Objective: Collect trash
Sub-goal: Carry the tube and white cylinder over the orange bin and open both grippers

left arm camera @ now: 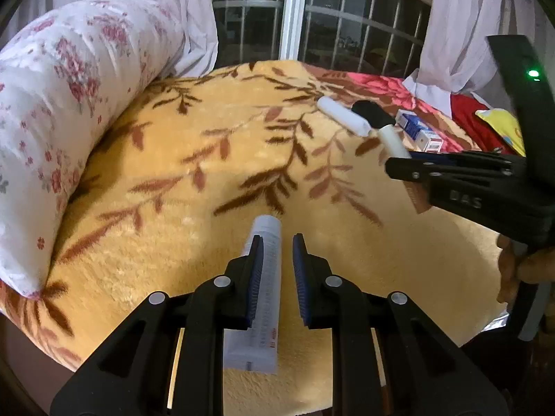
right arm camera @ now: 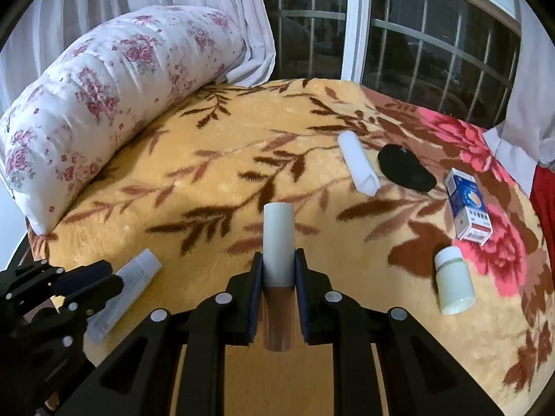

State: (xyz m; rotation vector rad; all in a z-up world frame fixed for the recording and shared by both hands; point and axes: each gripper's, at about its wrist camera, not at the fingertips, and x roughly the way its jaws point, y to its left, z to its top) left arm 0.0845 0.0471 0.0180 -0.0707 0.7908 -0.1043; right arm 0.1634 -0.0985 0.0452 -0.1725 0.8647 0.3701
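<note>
My left gripper [left arm camera: 277, 242] is open over a white squeeze tube [left arm camera: 261, 298] that lies on the yellow leaf-pattern blanket [left arm camera: 194, 159]; the tube lies between the jaws, against the left one. The tube [right arm camera: 125, 287] and left gripper [right arm camera: 100, 282] also show in the right wrist view. My right gripper [right arm camera: 277, 260] is shut on a grey-capped brown cylinder [right arm camera: 278, 242], held above the blanket [right arm camera: 222, 159]. In the left wrist view the right gripper [left arm camera: 393, 164] is at the right.
A white roll [right arm camera: 358, 163], a black pouch [right arm camera: 406, 170], a blue-and-white box [right arm camera: 466, 204] and a small white bottle [right arm camera: 452, 280] lie on the blanket's right part. A floral bolster [right arm camera: 104, 97] runs along the left. A barred window [right arm camera: 416, 34] and curtains stand behind.
</note>
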